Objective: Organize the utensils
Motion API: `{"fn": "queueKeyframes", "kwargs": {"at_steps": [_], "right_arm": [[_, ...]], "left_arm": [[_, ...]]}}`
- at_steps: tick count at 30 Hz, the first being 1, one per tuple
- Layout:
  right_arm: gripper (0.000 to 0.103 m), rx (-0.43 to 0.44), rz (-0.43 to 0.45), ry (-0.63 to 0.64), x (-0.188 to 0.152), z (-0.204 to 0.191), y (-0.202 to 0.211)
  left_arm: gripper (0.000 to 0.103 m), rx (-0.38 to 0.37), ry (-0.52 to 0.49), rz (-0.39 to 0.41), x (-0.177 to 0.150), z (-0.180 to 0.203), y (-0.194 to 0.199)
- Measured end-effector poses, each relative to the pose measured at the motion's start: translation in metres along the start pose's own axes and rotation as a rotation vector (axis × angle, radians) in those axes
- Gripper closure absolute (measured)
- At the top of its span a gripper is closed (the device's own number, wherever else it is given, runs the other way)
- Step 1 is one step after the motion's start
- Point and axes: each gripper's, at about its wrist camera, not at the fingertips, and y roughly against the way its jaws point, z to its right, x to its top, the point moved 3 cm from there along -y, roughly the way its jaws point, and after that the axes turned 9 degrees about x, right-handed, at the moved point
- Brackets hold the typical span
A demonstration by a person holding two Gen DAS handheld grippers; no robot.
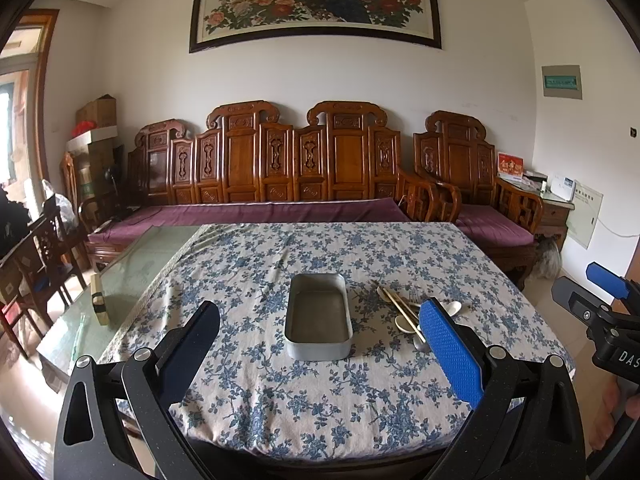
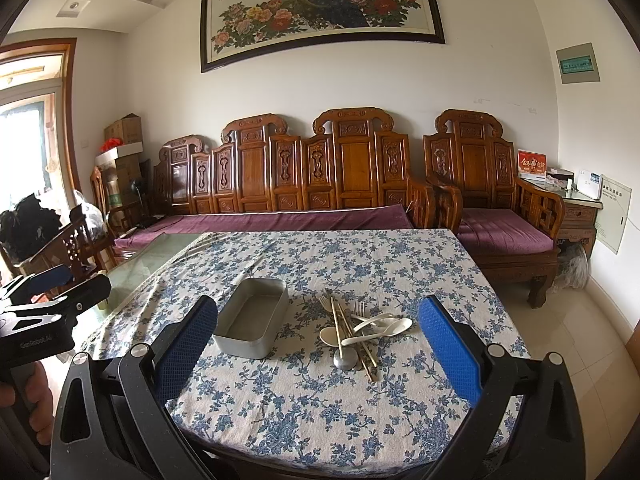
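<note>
living room, table under a blue-flowered tablecloth, carved wooden bench with purple cushion behind it against a white wall. near the table's middle sits an open grey metal tin, rectangular with rounded corners, nothing in it. just right of the tin lies the utensil pile: white ceramic spoons, a pair of chopsticks laid across them, forks at the far end, a metal spoon with its bowl toward the near edge. pieces overlap and touch; pile stands apart from the tin. left gripper hovers above the near edge, fingers spread wide, tin framed between them, holding nothing. right gripper likewise wide and not holding anything, pile between its blue pads. left of the cloth a bare glass tabletop shows, with a small upright wooden block on it. large framed peacock-and-peony painting on the wall. writing: "GenRobot.AI" on the left gripper body in the right wrist view; "DAS" partly visible on the right one in the left wrist view. red card on the side table has gold characters, unreadable.
</note>
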Motion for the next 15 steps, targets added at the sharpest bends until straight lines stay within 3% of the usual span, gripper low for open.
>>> {"fn": "queueKeyframes", "kwargs": {"at_steps": [15], "right_arm": [[0.002,0.000,0.001,-0.003,-0.0003,0.0021,0.0005]], "left_arm": [[0.006,0.000,-0.002,0.001,-0.0004,0.0016,0.0013]]}}
